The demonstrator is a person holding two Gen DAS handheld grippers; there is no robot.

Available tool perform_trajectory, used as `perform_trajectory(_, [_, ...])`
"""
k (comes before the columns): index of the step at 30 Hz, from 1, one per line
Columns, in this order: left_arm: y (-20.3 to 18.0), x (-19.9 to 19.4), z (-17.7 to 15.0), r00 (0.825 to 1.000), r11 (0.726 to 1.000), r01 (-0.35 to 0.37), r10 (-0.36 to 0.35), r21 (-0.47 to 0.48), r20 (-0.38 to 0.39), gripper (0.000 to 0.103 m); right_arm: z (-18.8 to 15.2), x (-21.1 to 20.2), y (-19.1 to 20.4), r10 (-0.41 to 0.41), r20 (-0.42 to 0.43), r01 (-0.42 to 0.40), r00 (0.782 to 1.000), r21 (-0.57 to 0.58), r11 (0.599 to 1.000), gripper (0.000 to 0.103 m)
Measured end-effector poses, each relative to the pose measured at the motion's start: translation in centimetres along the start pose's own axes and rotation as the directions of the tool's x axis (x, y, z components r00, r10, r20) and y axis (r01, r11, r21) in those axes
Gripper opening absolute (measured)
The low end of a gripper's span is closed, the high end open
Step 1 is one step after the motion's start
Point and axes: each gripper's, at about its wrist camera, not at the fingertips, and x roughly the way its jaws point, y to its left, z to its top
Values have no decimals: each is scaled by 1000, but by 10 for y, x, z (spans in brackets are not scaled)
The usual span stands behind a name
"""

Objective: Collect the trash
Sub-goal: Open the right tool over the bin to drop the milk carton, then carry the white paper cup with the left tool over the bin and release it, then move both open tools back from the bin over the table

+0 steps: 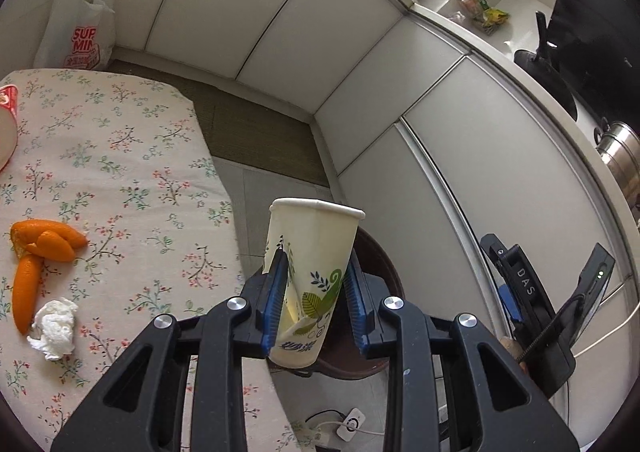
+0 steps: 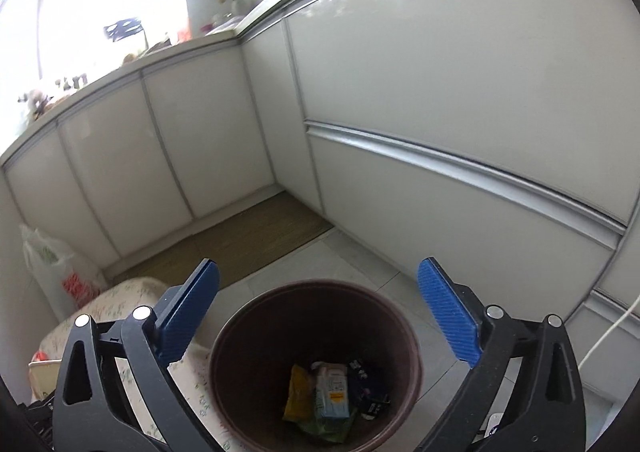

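Blue pads of my left gripper (image 1: 314, 302) are clamped on a paper cup (image 1: 310, 284), pinching its lower half from both sides; the cup stands nearly upright with its rim above the fingertips, and the wall is creased inward near the left pad. I judge it very light and soft-walled, so more squeeze would only crumple it; the rolled rim and the base look like its stiffer parts, and a mid-to-low grip like this one should carry it. Behind the cup I see a dark round bin (image 1: 376, 292), partly hidden. To the left, on the flowered tablecloth (image 1: 132, 180), lie orange peels (image 1: 36, 260) and a crumpled tissue (image 1: 54, 328), the tissue just beside the lowest peel; both look light, the tissue soft, the peels limp and likely slippery on the inner side. From the right wrist, my right gripper (image 2: 316, 314) hangs spread wide with nothing between its pads, above the bin (image 2: 224, 336), whose bottom already holds a few wrappers (image 2: 332, 400). A plastic bag (image 2: 60, 268) stands by the cabinets.
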Motion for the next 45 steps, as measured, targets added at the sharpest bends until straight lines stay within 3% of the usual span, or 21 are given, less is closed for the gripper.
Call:
perform_trajectory(7, [-53, 38, 0, 998, 996, 35, -31, 86, -49, 32, 9, -14, -49, -77, 57, 68, 995, 135, 988, 96])
perform_trajectory(15, [-92, 82, -6, 993, 987, 0, 19, 160, -121, 34, 8, -6, -79, -81, 8, 78, 997, 207, 975, 96])
perform_trajectory(18, [-98, 89, -8, 991, 985, -20, 43, 174, -130, 52, 8, -7, -81, -87, 14, 82, 996, 207, 975, 96])
perform_trajectory(25, [-106, 83, -11, 990, 962, -96, 119, 255, -79, 57, 7, -8, -77, -87, -2, 86, 996, 186, 979, 96])
perform_trajectory(31, [-104, 69, -12, 982, 941, -181, 188, 285, 3, 72, 6, -6, -69, -82, -18, 84, 996, 147, 986, 96])
perform_trajectory(38, [-94, 40, -9, 957, 909, -290, 268, 298, 112, 85, -1, -8, -40, -58, -28, 59, 998, 37, 998, 96])
perform_trajectory(45, [-61, 9, -1, 931, 902, -360, 331, 237, 155, 87, -13, -15, -4, -32, -27, 30, 999, -82, 996, 96])
